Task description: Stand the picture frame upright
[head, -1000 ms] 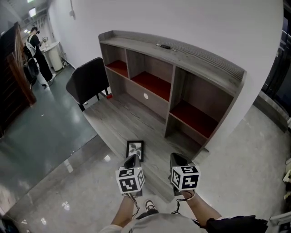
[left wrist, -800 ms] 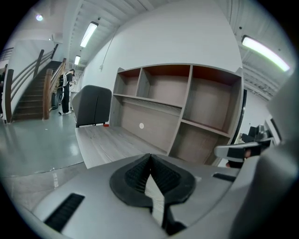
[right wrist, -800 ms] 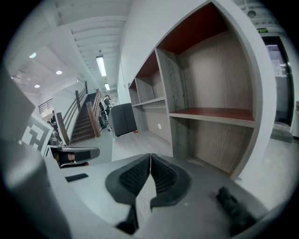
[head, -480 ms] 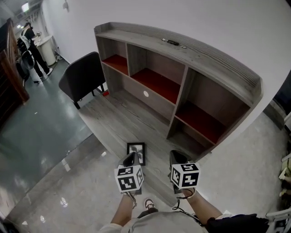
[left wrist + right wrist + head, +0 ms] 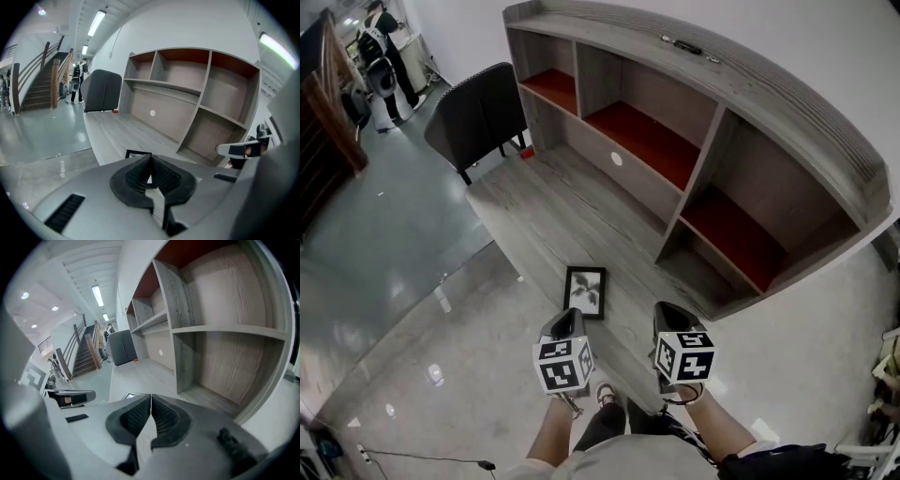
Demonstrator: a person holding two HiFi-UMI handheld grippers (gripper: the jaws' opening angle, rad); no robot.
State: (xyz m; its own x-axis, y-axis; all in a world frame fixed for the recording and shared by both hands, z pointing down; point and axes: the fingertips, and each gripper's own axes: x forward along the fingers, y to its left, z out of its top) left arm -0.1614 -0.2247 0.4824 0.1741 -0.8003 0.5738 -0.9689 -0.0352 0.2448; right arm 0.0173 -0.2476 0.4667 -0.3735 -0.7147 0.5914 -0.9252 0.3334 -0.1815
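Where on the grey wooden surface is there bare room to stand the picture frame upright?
The wide strip of wooden surface between the picture frame and the dark chair is bare. It is bordered by the shelf unit on one side and the shiny floor on the other. The red-floored compartments look empty too. Nowhere is crowded.

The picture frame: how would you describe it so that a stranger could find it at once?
Find the big grey shelf unit with red compartment floors and the grey wooden platform in front of it. The picture frame lies flat near the platform's outer edge, the only small black-rimmed thing there.
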